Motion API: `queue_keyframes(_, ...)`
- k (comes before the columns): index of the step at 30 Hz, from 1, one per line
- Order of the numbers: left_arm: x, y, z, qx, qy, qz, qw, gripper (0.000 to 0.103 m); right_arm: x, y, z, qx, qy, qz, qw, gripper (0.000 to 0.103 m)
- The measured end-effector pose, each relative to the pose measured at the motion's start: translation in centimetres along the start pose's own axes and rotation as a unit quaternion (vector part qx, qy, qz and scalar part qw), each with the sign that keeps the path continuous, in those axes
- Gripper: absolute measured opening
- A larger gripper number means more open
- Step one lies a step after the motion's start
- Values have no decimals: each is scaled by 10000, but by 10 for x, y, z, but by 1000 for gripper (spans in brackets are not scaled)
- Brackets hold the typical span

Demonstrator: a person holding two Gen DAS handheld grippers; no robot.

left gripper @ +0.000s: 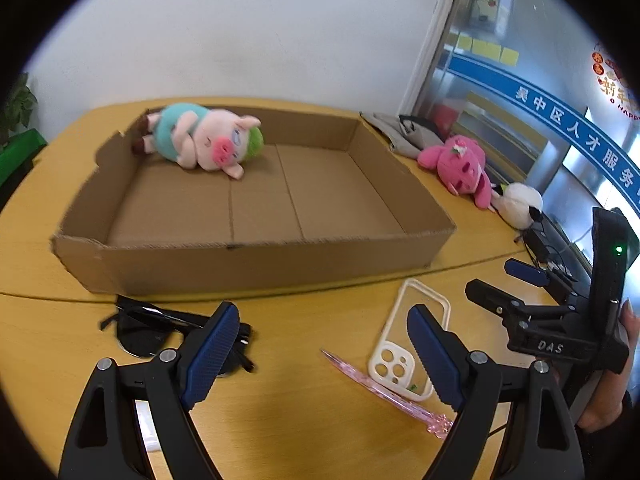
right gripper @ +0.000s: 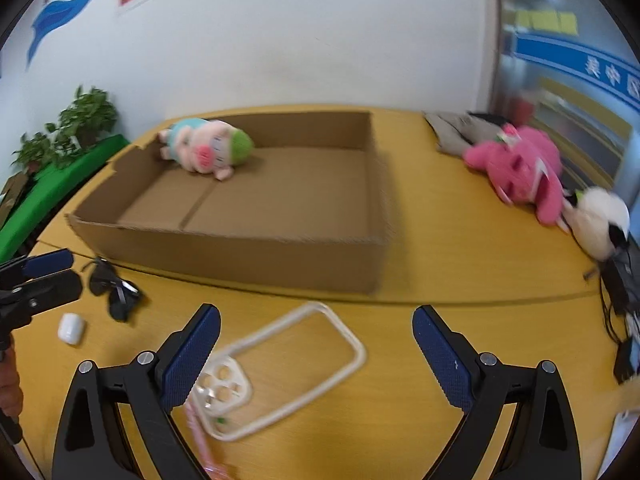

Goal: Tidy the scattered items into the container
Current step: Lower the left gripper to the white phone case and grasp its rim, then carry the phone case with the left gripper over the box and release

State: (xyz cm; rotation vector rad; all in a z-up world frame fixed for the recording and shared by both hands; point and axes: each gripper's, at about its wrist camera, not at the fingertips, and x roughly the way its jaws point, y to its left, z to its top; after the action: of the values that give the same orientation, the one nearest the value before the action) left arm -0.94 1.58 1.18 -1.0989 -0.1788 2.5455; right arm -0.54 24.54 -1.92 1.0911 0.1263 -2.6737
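Observation:
A shallow cardboard box (left gripper: 248, 264) (right gripper: 240, 256) lies on the yellow table with a plush pig (left gripper: 200, 140) (right gripper: 204, 150) in its far left corner. In front of it lie black sunglasses (left gripper: 148, 328) (right gripper: 114, 288), a clear phone case (left gripper: 408, 332) (right gripper: 288, 364) and a pink pen (left gripper: 384, 392) (right gripper: 198, 428). A small white case (right gripper: 72, 329) rests near the sunglasses. My left gripper (left gripper: 320, 354) is open above the table between sunglasses and phone case. My right gripper (right gripper: 316, 354) is open over the phone case, holding nothing.
A pink plush (left gripper: 464, 164) (right gripper: 524, 168) and a white plush (left gripper: 520, 204) (right gripper: 600, 220) lie at the table's right side beside a grey pouch (left gripper: 400, 132) (right gripper: 460, 130). Cables and black devices (right gripper: 620, 288) sit at the right edge. A potted plant (right gripper: 76, 124) stands far left.

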Motion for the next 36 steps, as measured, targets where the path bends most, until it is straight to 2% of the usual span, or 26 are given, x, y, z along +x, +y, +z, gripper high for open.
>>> queue_keyframes(4, 32, -20, -8, 133, 436, -308, 9985, 86, 24, -23, -20, 278, 464, -127, 9985, 99)
queue_keyframes(7, 56, -37, -14, 365, 785, -344, 9957, 85, 40, -29, -29, 352, 641, -141, 9972, 99)
queue_keyframes(10, 78, -53, -19, 631, 1143, -332, 9909, 75, 50, -33, -32, 427, 704, -191, 9964, 98)
queue_keyframes(13, 92, -57, -22, 627, 1332, -291, 9887, 62, 60, -38, -33, 496, 766, -260, 9955, 95)
queue_keyframes(16, 106, -60, -28, 668, 1605, -234, 9845, 39, 68, -38, -35, 554, 885, -232, 9943, 85)
queue_keyframes(19, 106, -62, -28, 753, 1604, -184, 9840, 34, 69, -30, -38, 383, 845, -328, 9951, 79)
queue_keyframes(21, 107, -62, -28, 758, 1618, -109, 9838, 24, 68, -29, -37, 382, 816, -317, 9954, 71)
queue_keyframes(23, 108, -60, -27, 751, 1642, -20, 9836, 12, 68, -25, -35, 333, 789, -232, 9961, 50)
queue_keyframes(24, 108, -58, -27, 705, 1664, -68, 9835, 10, 68, -24, -34, 321, 781, -197, 9962, 44)
queue_keyframes(26, 107, -55, -28, 649, 1692, -169, 9833, 8, 68, -20, -32, 313, 769, -119, 9965, 25)
queue_keyframes(28, 105, -56, -30, 639, 1691, -184, 9834, 8, 69, -19, -32, 307, 781, -136, 9964, 24)
queue_keyframes(29, 105, -56, -31, 637, 1691, -183, 9834, 7, 69, -19, -31, 308, 787, -173, 9963, 18)
queue_keyframes(36, 86, -71, -33, 783, 1557, -389, 9839, 6, 56, -27, -28, 490, 624, -188, 9967, 12)
